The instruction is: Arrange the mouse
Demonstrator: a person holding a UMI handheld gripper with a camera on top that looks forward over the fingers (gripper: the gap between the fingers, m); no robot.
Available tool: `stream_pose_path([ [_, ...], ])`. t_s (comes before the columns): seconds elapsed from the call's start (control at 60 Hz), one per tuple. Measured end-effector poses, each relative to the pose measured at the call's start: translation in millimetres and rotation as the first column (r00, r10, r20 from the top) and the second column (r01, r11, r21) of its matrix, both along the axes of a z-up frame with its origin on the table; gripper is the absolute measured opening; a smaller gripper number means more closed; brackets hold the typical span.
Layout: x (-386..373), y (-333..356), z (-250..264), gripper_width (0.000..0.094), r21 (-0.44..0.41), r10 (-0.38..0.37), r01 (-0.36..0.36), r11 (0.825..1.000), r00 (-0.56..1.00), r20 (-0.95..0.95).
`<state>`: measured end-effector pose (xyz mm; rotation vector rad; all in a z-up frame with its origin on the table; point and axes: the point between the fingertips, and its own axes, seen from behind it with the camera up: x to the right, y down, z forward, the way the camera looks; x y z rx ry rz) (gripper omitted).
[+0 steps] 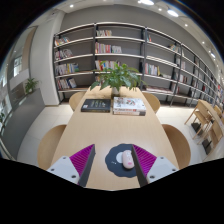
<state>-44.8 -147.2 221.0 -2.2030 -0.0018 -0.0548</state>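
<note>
A white mouse with a pink middle (126, 159) lies on a small dark round mouse mat (121, 157) on the wooden table (95, 130). My gripper (113, 160) is open above the table. The mouse and mat lie between the magenta pads, closer to the right finger (145, 159) than to the left finger (82, 158). The fingers do not press on the mouse.
A potted green plant (119, 77) stands at the table's far end, with a dark book (96, 104) and a light book (129, 105) before it. Wooden chairs (178, 145) stand around the table. Bookshelves (120, 50) fill the back wall.
</note>
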Motion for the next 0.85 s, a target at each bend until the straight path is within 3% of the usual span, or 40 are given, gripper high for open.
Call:
stream_pose_path([
  [0.35,-34,-60,14,0.0711,0.035,0.007,-0.007,0.999,1.000,-0.015],
  [0.85,-51,-79,14,0.0715,0.045,0.025,-0.024,0.999,1.000,-0.016],
])
